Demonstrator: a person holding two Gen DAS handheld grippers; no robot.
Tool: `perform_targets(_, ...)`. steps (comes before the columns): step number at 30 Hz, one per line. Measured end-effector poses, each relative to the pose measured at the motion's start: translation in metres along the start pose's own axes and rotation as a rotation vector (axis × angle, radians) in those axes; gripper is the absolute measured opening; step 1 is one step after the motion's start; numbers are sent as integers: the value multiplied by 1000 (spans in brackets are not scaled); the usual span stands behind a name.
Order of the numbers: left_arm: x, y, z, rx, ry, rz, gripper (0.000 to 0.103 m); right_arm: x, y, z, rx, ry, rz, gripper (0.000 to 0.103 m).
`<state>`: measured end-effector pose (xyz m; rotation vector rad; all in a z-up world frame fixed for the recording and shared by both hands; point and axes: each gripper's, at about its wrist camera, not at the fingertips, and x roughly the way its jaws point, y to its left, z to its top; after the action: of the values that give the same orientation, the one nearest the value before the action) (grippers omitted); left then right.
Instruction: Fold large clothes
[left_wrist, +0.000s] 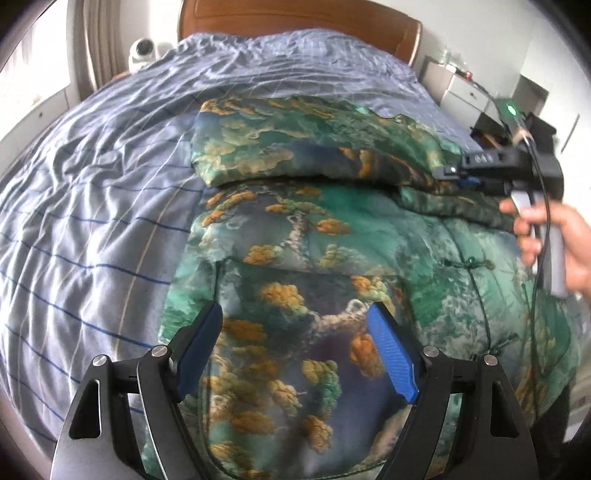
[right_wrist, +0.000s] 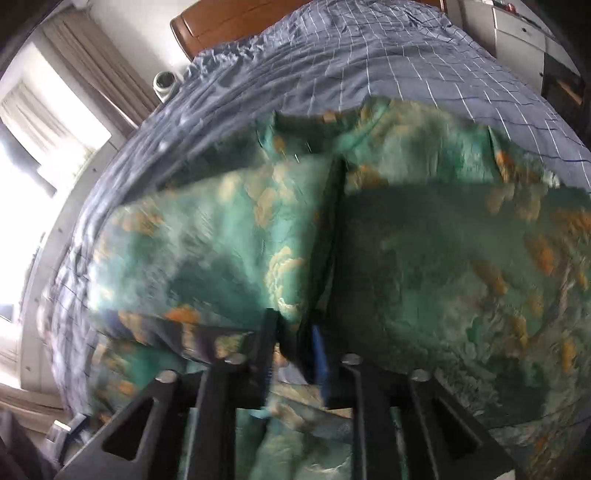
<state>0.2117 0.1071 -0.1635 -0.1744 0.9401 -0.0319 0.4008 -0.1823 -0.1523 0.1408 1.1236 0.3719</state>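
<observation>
My bed (left_wrist: 92, 206), under its grey-blue checked cover, runs to a brown headboard (left_wrist: 295, 16). The green-and-gold padded jacket (left_wrist: 332, 229) lies across its middle toward the right edge. Only my left view shows my right hand (left_wrist: 554, 243). My left tongs (left_wrist: 295, 325) gape wide above the cloth. In the blurred right view, my right tongs (right_wrist: 295, 332) stand narrow, pinching a jacket fold.
</observation>
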Motion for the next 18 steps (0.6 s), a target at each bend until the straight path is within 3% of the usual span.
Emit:
perform_targets(3, -7, 11, 24, -14, -18, -15, 83, -12, 5, 0, -39, -29, -23, 40)
perform_targets(7, -3, 16, 83, -44, -63, -49, 93, -53, 23, 9, -182, -165, -121, 41)
perform_targets(10, 26, 5, 127, -6, -60, -32, 95, -60, 41, 24, -260, -209, -99, 41)
perform_targets(13, 72, -3, 151, 26, 4, -3, 92, -40, 55, 31, -286, -194, -56, 41)
perform_targets(16, 134, 6, 150, 13, 148, 28, 83, 6, 52, 31, -298, -104, -63, 41)
perform_targets(18, 153, 11, 141, 40, 142, 28, 85, 31, 43, 23, -292, -43, -78, 41)
